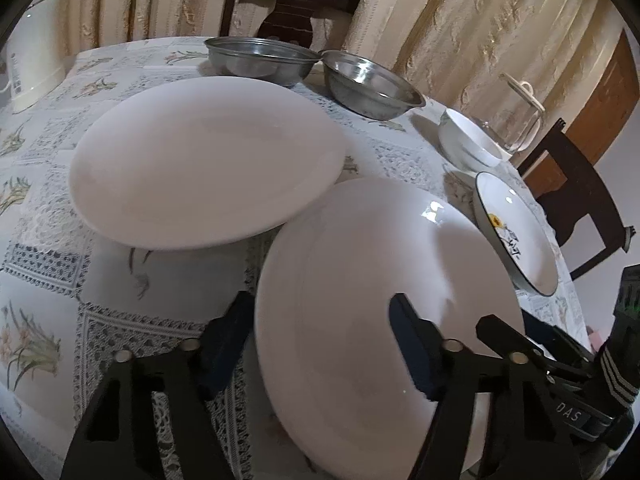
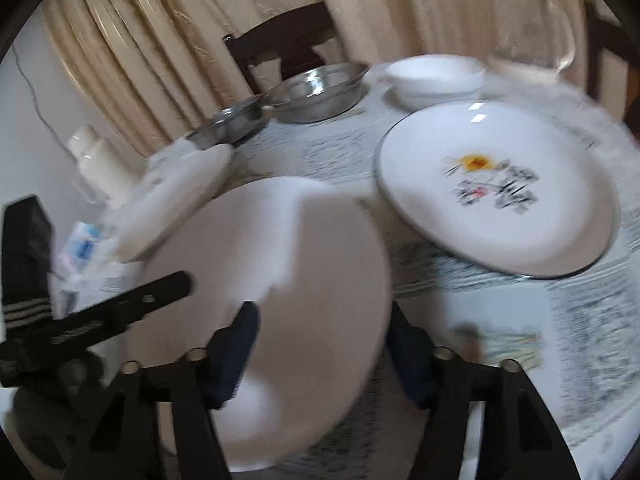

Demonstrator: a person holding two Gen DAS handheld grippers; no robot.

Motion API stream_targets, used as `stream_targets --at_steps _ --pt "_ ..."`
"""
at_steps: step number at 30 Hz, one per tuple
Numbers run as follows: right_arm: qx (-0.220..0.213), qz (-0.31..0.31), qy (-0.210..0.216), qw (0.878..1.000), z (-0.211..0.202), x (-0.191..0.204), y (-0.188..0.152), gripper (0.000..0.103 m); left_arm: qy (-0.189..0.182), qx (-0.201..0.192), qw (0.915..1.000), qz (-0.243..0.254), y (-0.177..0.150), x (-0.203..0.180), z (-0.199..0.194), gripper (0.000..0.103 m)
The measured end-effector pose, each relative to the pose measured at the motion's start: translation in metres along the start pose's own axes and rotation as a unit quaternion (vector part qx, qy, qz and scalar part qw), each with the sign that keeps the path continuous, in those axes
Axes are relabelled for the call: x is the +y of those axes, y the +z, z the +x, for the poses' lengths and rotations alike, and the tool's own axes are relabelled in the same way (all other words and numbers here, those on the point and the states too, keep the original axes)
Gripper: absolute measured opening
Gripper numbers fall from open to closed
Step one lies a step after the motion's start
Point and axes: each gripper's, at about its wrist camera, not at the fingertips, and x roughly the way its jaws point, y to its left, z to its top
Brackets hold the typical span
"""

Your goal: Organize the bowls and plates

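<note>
Large plain white plate (image 1: 372, 280), glossy, round, with a shallow well and broad rim, filling the lower centre of the left wrist view and the lower left centre of the right wrist view (image 2: 280, 280). Slightly tilted over the floral lace tablecloth (image 1: 44, 240); cannot tell whether resting on it or lifted.

Second plain white plate (image 1: 208, 160) just beyond, at centre left, its near rim meeting or overlapping the first plate's far rim. Flower-printed plate with a dark rim (image 1: 520, 236) at the right edge, near the first plate but apart from it; sharper, at upper right, in the right wrist view (image 2: 496, 192). Further back, two steel bowls (image 1: 260, 60) (image 1: 372, 84) side by side, almost touching, along the top, and a white ceramic bowl (image 1: 468, 144) beside a glass jug (image 1: 516, 120).

Left gripper (image 1: 318, 342) spread wide, straddling the first plate's left rim: one finger over the plate's face, the other outside the rim above the cloth. No squeeze visible; contact unclear.

Right gripper (image 2: 322, 350) likewise spread wide, straddling the same plate's right rim, one finger over the white face, the other beyond the rim. Much motion blur here, so contact impossible to judge.
</note>
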Motion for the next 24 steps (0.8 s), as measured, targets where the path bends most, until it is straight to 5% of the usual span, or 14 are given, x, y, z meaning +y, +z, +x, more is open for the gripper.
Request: stream_targets --at_steps 11,24 --pt "-0.002 0.009 0.009 1.000 0.000 -0.003 -0.002 0.053 -0.027 -0.009 0.9995 -0.014 -0.001 0.006 -0.003 0.056" --pt "0.003 -0.017 0.013 1.000 -0.017 0.003 -0.017 0.051 -0.029 -0.006 0.9996 -0.006 -0.023 0.005 -0.022 0.056"
